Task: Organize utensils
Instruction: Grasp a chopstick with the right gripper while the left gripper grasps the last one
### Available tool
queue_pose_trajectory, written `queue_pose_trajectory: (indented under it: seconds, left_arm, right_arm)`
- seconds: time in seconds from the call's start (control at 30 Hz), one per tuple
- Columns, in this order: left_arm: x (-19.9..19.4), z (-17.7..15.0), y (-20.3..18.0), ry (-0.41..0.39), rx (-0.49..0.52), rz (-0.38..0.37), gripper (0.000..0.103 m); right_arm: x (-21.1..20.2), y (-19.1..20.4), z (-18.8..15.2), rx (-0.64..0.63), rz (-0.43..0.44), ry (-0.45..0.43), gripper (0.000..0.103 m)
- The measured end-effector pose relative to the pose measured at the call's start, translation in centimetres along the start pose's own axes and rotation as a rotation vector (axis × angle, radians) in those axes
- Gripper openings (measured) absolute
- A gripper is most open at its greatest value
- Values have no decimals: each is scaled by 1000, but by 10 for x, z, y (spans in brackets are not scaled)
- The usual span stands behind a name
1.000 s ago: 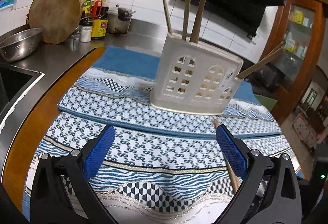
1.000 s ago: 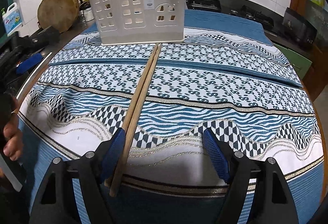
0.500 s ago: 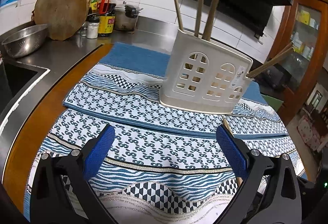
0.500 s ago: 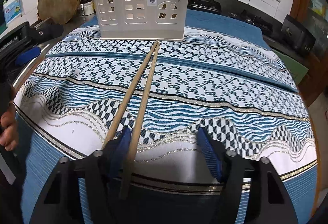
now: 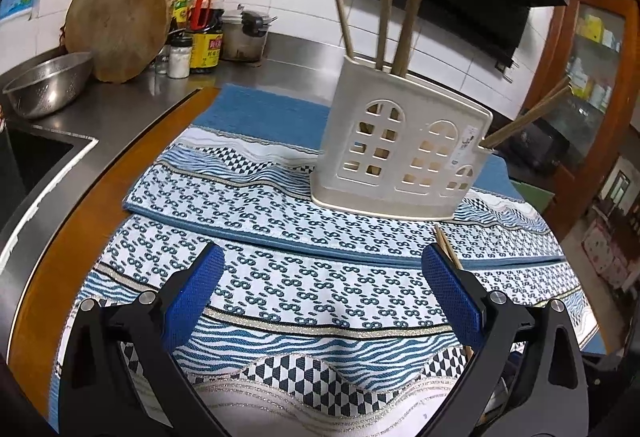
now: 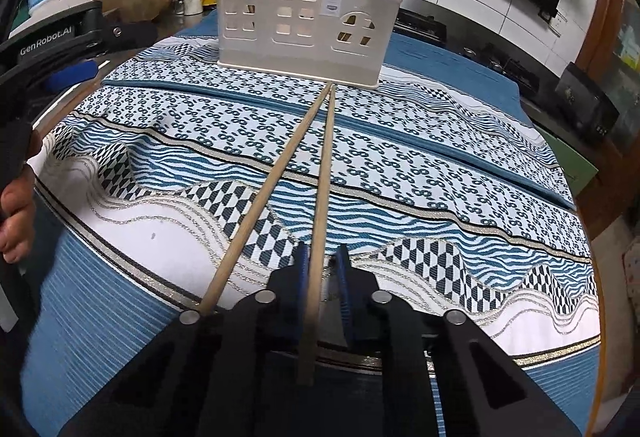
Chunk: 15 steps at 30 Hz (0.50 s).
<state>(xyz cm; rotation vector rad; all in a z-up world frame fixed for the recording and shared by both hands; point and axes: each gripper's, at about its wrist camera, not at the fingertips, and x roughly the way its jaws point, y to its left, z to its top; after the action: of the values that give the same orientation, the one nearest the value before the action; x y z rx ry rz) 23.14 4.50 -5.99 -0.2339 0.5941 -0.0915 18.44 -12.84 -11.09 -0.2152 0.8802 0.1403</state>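
Two wooden chopsticks lie on the patterned cloth [image 6: 400,157], tips near the white utensil holder [image 6: 296,17]. My right gripper [image 6: 322,269] has closed around the right chopstick [image 6: 322,197] near its thick end. The left chopstick [image 6: 264,197] lies just outside its left finger. The holder [image 5: 400,153] has several chopsticks standing in it. My left gripper [image 5: 320,277] is open and empty above the cloth, in front of the holder. A chopstick tip [image 5: 444,241] shows by its right finger.
A steel counter with a sink [image 5: 32,157], a metal bowl [image 5: 48,81], a round wooden board [image 5: 118,25] and sauce bottles [image 5: 204,29] is to the left. A stove [image 6: 500,61] lies behind the cloth on the right.
My right gripper has shifted right and closed from wide open onto the right chopstick. My left gripper has drifted left, so the holder sits further right in its view.
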Motion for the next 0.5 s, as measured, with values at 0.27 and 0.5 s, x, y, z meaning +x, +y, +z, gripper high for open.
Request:
queue_pose_trajectory:
  seconds: [0.27,0.5]
  left_arm:
    - [-4,-9,-21,-8,86,-16,97]
    - [-15,-33,-66,65,222,-71,96]
  right_arm:
    - [-7,-15,-4,47,45,-6,7]
    - [-26,-44,-14,123,72,-45,7]
